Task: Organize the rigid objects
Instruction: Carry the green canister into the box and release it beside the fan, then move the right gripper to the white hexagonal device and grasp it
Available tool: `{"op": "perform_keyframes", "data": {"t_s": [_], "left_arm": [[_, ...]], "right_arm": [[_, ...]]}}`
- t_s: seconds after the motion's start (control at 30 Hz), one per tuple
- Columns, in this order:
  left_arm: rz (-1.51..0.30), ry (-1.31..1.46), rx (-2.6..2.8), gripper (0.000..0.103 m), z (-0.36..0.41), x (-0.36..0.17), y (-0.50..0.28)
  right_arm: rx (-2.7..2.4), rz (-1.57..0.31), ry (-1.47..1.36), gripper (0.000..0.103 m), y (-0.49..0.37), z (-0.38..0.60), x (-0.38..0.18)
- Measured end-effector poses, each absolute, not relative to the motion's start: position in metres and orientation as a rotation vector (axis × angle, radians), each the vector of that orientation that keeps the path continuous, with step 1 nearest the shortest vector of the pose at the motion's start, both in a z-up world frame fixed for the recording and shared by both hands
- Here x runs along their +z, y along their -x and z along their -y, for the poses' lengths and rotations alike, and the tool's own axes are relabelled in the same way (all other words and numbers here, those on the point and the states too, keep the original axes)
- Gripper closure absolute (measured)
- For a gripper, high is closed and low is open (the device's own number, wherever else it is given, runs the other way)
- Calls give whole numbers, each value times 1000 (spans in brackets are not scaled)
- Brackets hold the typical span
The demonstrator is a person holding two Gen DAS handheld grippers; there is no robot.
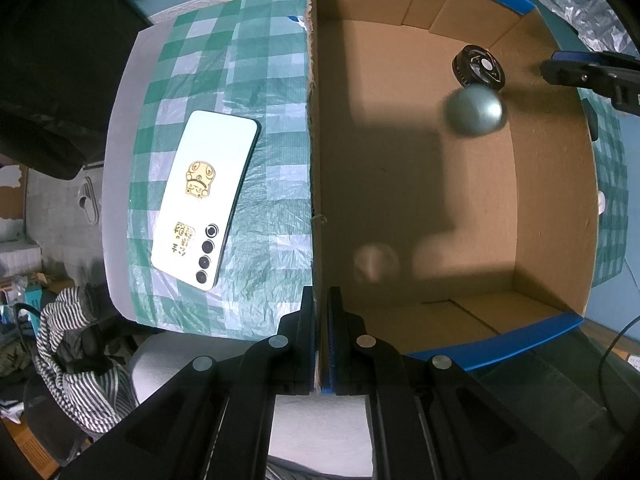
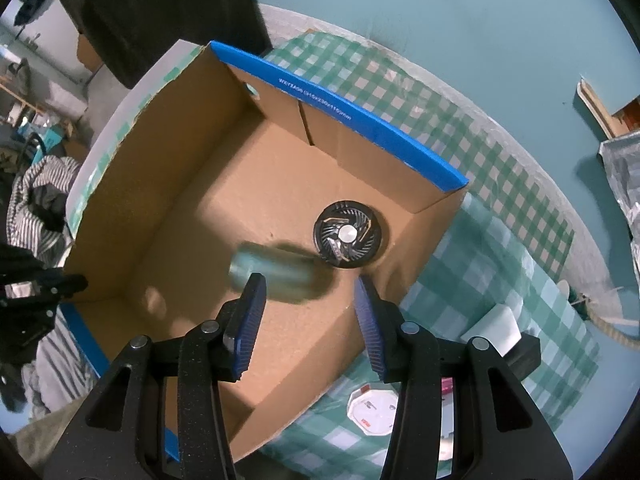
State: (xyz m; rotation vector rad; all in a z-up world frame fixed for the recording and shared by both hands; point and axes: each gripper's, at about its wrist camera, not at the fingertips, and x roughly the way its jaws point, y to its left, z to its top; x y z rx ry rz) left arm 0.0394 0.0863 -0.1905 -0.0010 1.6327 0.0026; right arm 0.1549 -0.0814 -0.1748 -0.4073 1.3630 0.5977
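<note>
While the left gripper (image 1: 321,316) pinches the cardboard box's (image 1: 552,184) side wall between its pressed-together pads, the right gripper (image 2: 310,312) hangs over the box with its jaws spread and nothing between the pads. A blurred teal cylinder (image 2: 276,276) is inside the box, just beside a round black fan (image 2: 347,236). A white phone (image 1: 204,200) lies outside the box on the green checked cloth (image 1: 264,80).

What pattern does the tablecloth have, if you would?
Green-and-white check tablecloth, clearest in the left wrist view.
</note>
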Motion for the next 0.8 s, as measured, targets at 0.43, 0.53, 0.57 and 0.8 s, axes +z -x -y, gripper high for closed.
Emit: {"op": "perform_keyframes", "data": {"t_s": [0.43,0.53,0.57,0.8], "left_arm": [[-1633,-12,-4,98,-87,-190,-39],[-1633,-14,-6,98,-87,-191,-39],[-1633,-14,-6,98,-87,-191,-39],[-1633,-18,-7,98,-87,-191,-39]], "right_arm": [[581,-1320,360,54,-151,97,-150],[576,-1312,353,54,-149,100,-145],[575,-1310,351,54,-148,102,-143],[553,-1296,339,48,-145,116,-134]]}}
